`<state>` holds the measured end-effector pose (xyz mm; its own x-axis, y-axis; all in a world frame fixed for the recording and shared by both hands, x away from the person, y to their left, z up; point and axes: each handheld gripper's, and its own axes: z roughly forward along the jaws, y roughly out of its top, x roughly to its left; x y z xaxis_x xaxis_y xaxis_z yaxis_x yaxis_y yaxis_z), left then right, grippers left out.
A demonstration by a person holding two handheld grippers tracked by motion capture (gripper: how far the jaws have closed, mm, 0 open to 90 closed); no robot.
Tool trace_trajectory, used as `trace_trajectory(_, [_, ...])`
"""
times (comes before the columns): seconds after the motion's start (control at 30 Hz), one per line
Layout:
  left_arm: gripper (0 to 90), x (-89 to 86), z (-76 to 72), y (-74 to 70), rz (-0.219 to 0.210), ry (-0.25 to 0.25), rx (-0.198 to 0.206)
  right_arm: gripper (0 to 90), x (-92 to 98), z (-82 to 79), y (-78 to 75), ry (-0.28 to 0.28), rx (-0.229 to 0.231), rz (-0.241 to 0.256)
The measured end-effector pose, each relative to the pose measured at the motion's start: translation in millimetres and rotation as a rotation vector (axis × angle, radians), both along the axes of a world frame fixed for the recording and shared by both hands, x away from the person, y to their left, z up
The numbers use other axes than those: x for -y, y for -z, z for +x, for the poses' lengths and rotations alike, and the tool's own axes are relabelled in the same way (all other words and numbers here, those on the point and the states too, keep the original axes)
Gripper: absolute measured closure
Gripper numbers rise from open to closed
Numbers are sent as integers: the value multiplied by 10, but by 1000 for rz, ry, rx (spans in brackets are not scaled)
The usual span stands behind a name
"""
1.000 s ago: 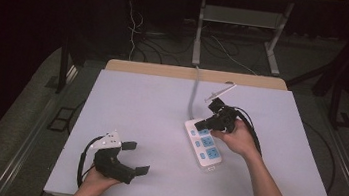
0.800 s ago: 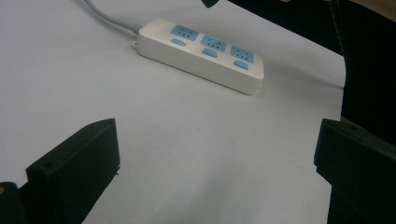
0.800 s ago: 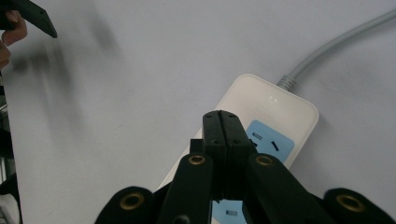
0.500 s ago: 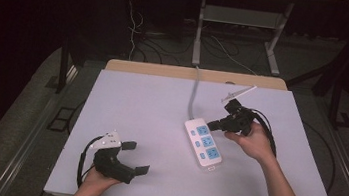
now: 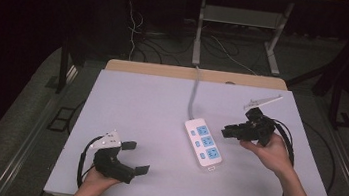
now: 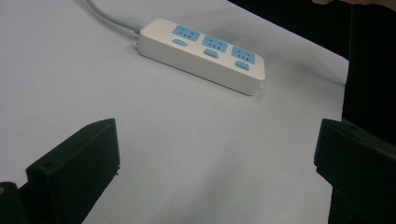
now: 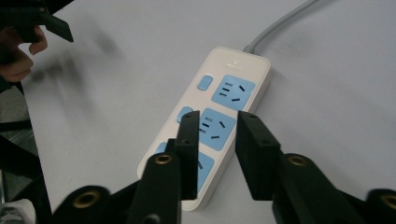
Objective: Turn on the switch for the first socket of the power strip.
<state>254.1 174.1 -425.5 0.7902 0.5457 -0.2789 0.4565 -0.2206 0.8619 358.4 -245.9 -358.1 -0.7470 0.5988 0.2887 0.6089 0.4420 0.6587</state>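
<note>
A white power strip (image 5: 203,144) with three blue sockets lies flat on the white table (image 5: 141,104), and its grey cable (image 5: 194,95) runs to the back edge. My right gripper (image 5: 224,132) hovers just right of the strip with its jaws pointing left at it. In the right gripper view the right gripper (image 7: 218,116) stands narrowly open above the power strip (image 7: 233,88), holding nothing. My left gripper (image 5: 136,157) rests near the front left, wide open and empty. The left gripper view has the left gripper (image 6: 217,128) aimed at the power strip (image 6: 201,51) from a distance.
Black cables trail from both grippers over the table's front corners. Beyond the back edge stand a metal frame (image 5: 241,30) and loose cables on the dark floor. Bare tabletop lies between the two grippers.
My right gripper has drawn back to the right, off the power strip's upper end, and now sits beside it. The strip and my left gripper have not moved.
</note>
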Motion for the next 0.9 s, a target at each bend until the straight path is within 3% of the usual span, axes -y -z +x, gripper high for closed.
trace_trajectory(0.23, [0, 0, 1, 0, 2, 0, 0, 378, 115, -153, 22, 43, 15, 13])
trace_trajectory(0.43, [0, 5, 2, 2, 1, 1, -1, 90, 203, -306, 55, 78, 29, 14])
trace_trajectory(0.53, [0, 9, 0, 2, 1, 2, -1, 74, 251, -386, 69, 97, 47, 22])
trace_trajectory(0.57, [0, 9, 1, 3, 2, 3, -1, 0, 269, -407, 76, 102, 48, 31])
trace_trajectory(0.9, [0, 9, 4, 6, 5, 1, -3, 1, 455, -627, 189, 129, 46, 73])
